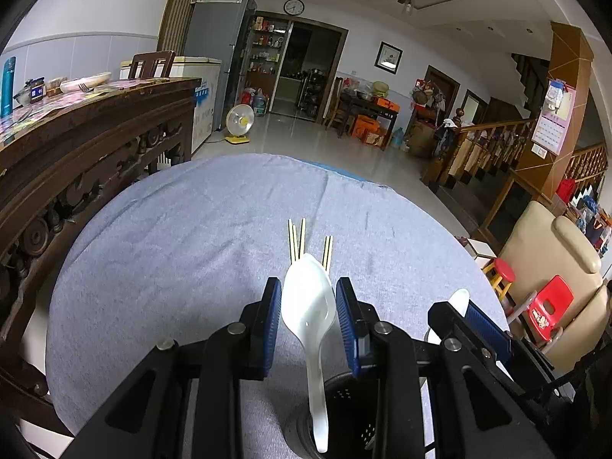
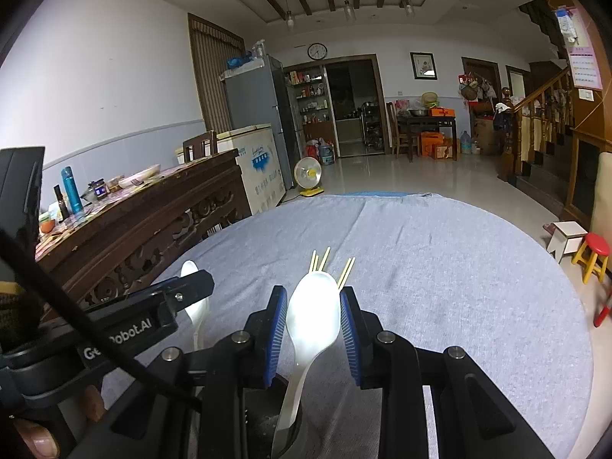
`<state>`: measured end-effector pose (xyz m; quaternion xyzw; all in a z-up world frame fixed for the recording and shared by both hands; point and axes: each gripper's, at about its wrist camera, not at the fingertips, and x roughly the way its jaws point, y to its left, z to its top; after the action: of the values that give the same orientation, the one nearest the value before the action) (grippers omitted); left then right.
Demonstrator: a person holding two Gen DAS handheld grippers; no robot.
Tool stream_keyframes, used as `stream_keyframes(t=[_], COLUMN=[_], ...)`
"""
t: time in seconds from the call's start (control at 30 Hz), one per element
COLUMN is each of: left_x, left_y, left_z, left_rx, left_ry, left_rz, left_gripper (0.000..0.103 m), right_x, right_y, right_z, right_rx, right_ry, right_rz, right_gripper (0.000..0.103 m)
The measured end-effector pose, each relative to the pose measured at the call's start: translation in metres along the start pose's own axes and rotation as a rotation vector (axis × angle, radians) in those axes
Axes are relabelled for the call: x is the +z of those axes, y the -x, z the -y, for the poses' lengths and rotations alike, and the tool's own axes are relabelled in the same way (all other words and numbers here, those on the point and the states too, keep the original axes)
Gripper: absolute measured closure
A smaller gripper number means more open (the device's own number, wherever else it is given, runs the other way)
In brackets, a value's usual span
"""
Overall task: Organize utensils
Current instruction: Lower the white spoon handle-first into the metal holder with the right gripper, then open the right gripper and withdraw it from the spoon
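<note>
My left gripper (image 1: 308, 298) is shut on a white ceramic spoon (image 1: 310, 298), pads against the bowl's sides; the handle points down into a dark perforated holder (image 1: 344, 413) below. My right gripper (image 2: 313, 308) is shut on a second white spoon (image 2: 313, 317), its handle reaching down toward the same dark holder (image 2: 264, 417). Several chopsticks (image 1: 302, 239) lie on the grey tablecloth just beyond both spoons; they also show in the right wrist view (image 2: 331, 266). The right gripper shows at the right of the left wrist view (image 1: 474, 321); the left gripper shows at the left of the right wrist view (image 2: 168, 302).
The round table with a grey cloth (image 1: 172, 237) stretches ahead. A carved dark wooden sideboard (image 1: 88, 141) with dishes and a blue bottle stands close on the left. A beige armchair (image 1: 554, 267), a red stool and a red child's chair are on the right.
</note>
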<state>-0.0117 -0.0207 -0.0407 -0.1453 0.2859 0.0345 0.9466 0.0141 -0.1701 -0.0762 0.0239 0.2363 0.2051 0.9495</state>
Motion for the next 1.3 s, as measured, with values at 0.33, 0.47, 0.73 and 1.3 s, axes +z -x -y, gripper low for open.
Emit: stream_keyframes(t=[0.33, 0.47, 0.73, 1.3], left_x=[-0.001, -0.002, -0.002, -0.007], left_y=[-0.001, -0.002, -0.001, -0.001], left_z=[0.001, 0.001, 0.0, -0.005], left_rx=[-0.002, -0.001, 0.002, 0.0], left_ry=[-0.002, -0.002, 0.003, 0.016], left_rz=[-0.001, -0.004, -0.004, -0.015], left_gripper=[0.072, 0.072, 0.072, 0.072], right_x=[-0.003, -0.005, -0.008, -0.014], right_y=[0.0, 0.002, 0.006, 0.009], right_z=[-0.001, -0.002, -0.002, -0.004], right_rx=[0.0, 0.0, -0.002, 0.002], right_ry=[0.0, -0.002, -0.006, -0.003], right_rz=[0.001, -0.001, 0.001, -0.016], right_gripper=[0.073, 0.073, 0.072, 0.072])
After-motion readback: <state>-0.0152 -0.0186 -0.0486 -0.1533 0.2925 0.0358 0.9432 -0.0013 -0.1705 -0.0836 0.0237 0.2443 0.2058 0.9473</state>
